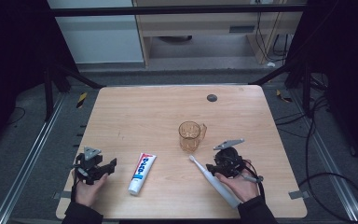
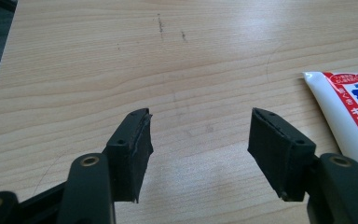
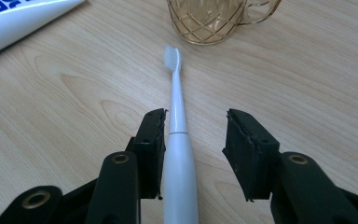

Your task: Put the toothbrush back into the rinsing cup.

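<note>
On the wooden table (image 1: 121, 116), left gripper (image 1: 103, 168) gapes empty; one white toothpaste tube (image 1: 142, 173); one white electric toothbrush (image 3: 177, 140) lying flat between the right gripper's (image 3: 195, 140) parted jaws; one amber glass mug (image 1: 190, 135) beyond

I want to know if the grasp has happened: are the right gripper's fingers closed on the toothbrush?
Open. The right gripper straddles the toothbrush, with a gap beside one of its fingers.
</note>
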`<state>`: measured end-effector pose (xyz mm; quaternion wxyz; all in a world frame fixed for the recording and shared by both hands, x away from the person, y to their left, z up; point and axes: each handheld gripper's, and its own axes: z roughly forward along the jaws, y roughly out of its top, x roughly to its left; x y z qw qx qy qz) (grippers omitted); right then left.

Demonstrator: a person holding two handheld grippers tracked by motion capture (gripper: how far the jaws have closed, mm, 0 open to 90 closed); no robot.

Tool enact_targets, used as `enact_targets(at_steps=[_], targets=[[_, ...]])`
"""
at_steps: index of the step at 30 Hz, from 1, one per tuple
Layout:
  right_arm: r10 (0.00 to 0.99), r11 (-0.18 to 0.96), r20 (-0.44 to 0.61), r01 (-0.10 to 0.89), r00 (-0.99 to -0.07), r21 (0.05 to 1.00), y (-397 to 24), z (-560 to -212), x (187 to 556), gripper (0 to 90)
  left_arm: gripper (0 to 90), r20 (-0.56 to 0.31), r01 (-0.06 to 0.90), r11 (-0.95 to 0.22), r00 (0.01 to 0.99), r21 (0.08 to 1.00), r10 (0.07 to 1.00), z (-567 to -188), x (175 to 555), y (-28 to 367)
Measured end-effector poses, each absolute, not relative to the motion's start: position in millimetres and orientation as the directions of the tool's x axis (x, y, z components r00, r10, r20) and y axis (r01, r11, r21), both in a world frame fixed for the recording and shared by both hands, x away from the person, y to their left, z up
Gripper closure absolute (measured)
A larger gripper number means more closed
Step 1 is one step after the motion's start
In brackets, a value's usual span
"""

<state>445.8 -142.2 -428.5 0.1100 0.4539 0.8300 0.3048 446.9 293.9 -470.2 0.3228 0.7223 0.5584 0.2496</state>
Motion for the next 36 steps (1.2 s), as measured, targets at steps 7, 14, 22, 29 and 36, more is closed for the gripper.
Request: enact_targets(at_steps=[7, 14, 22, 29, 36], targets=[[0.809, 0.445, 0.077, 0.694, -0.582, 0.567, -137, -432, 451, 55.6, 38.0, 0.005, 0.647, -0.176, 0.257, 0.742, 0.966, -471, 447, 293], [0.801, 0.469, 0.073, 0.699, -0.594, 0.54, -133, -434, 454, 54.0, 37.8, 0.007, 0.651, -0.181, 0.261, 0.737, 0.965, -472, 448, 292], [0.795, 0.489, 0.079, 0.713, -0.601, 0.503, -129, -443, 455, 54.0, 37.8, 0.007, 0.654, -0.184, 0.263, 0.734, 0.965, -472, 448, 292], [0.793, 0.502, 0.082, 0.723, -0.604, 0.474, -127, -449, 455, 54.0, 37.8, 0.006, 0.655, -0.185, 0.265, 0.733, 0.964, -472, 449, 293], [0.792, 0.511, 0.082, 0.731, -0.605, 0.453, -126, -456, 454, 54.1, 37.8, 0.005, 0.655, -0.184, 0.266, 0.733, 0.964, -472, 449, 293]])
